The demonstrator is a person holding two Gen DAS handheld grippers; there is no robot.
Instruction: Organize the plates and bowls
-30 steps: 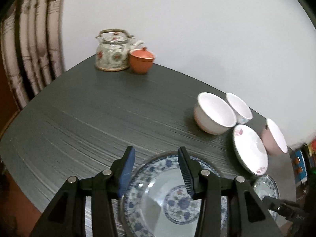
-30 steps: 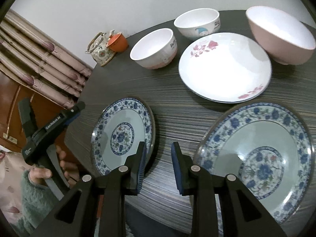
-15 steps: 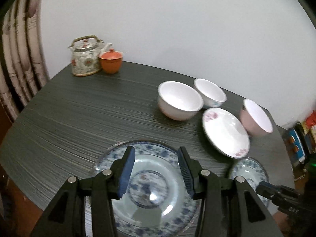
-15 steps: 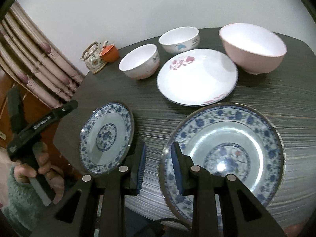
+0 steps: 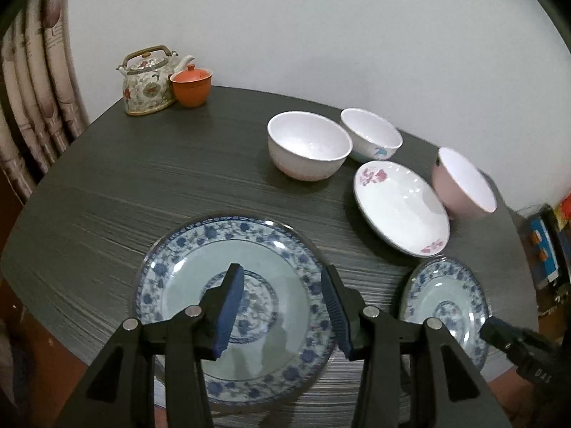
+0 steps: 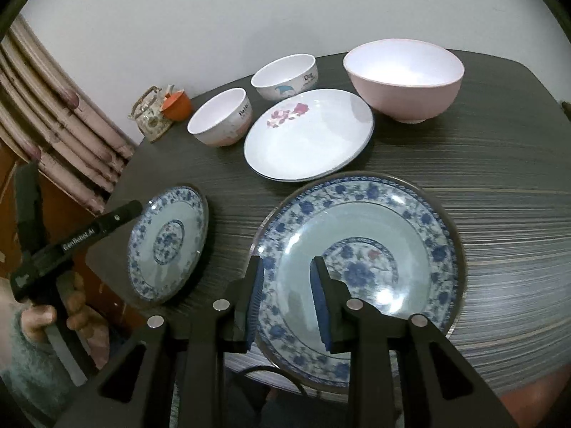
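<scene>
left wrist view: the left gripper hangs over the big round blue-and-white floral china plate by the near edge of the dark wood-grain worktop, fingers released, nothing between them. a second ago only this plate's far rim showed under the fingers; now nearly the whole plate is in sight, so the gripper has pulled back toward the near edge. behind sit a white china bowl, a white bowl with a blue print, a white shallow plate with pink flowers and a pink bowl; a small blue-and-white plate lies at the near right corner. a flowered teapot and an orange lidded cup stand at the far left corner.

right wrist view: the right gripper has slid across from the gap between the two blue plates to the left rim of the larger blue-and-white plate; fingers narrowly parted, gripping nothing. the hand carrying the left gripper shows at the near left edge.

nothing stacked yet; i'd say both grippers are lining up on a plate.
</scene>
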